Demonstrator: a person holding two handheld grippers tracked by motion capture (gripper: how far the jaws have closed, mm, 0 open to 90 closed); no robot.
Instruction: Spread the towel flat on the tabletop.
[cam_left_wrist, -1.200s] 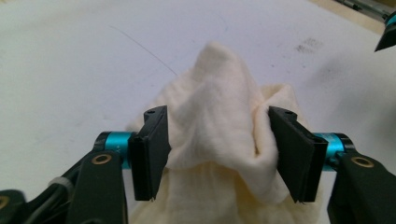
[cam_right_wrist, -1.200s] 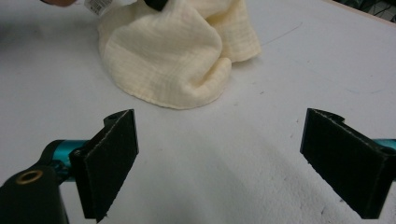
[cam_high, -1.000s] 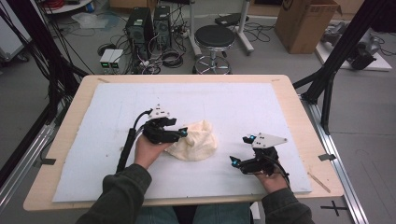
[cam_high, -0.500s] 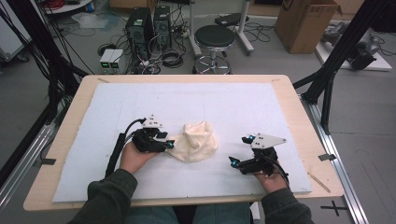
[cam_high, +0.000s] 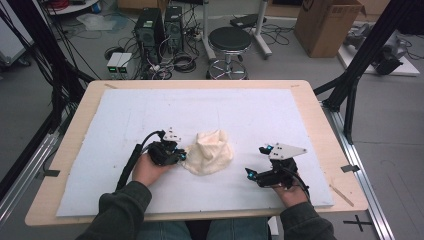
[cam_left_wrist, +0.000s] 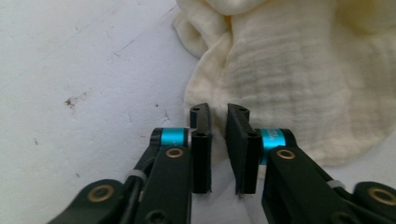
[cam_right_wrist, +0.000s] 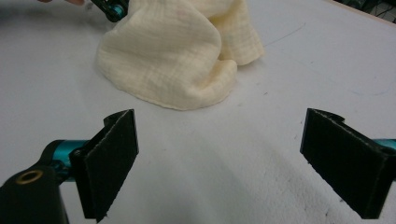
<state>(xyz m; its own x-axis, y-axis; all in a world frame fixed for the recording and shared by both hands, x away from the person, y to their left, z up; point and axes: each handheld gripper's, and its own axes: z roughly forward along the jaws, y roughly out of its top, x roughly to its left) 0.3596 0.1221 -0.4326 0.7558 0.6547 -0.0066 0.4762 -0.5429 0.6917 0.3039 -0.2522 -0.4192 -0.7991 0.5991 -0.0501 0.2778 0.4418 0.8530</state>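
Observation:
A crumpled cream cloth (cam_high: 210, 152) lies in a heap near the middle of the white mat (cam_high: 250, 110). My left gripper (cam_high: 182, 156) sits low at the cloth's left edge. In the left gripper view its jaws (cam_left_wrist: 218, 109) have just been closing and stand nearly together, with the hem of the cloth (cam_left_wrist: 289, 70) pinched between their tips. My right gripper (cam_high: 256, 161) rests on the mat to the right of the cloth, apart from it. Its jaws (cam_right_wrist: 222, 135) stand wide open around bare mat, the cloth (cam_right_wrist: 173, 60) lies ahead, and the left gripper (cam_right_wrist: 109, 8) shows beyond.
The mat covers a wooden table (cam_high: 320, 130) with a bare rim on all sides. Beyond the far edge, on the floor, stand a black stool (cam_high: 230, 40), computer towers (cam_high: 160, 25) with cables, and a cardboard box (cam_high: 327, 25). Black frame legs flank both sides.
The left gripper has dropped from on top of the cloth to its left edge at mat level, and its jaws have closed. The right gripper has stayed put.

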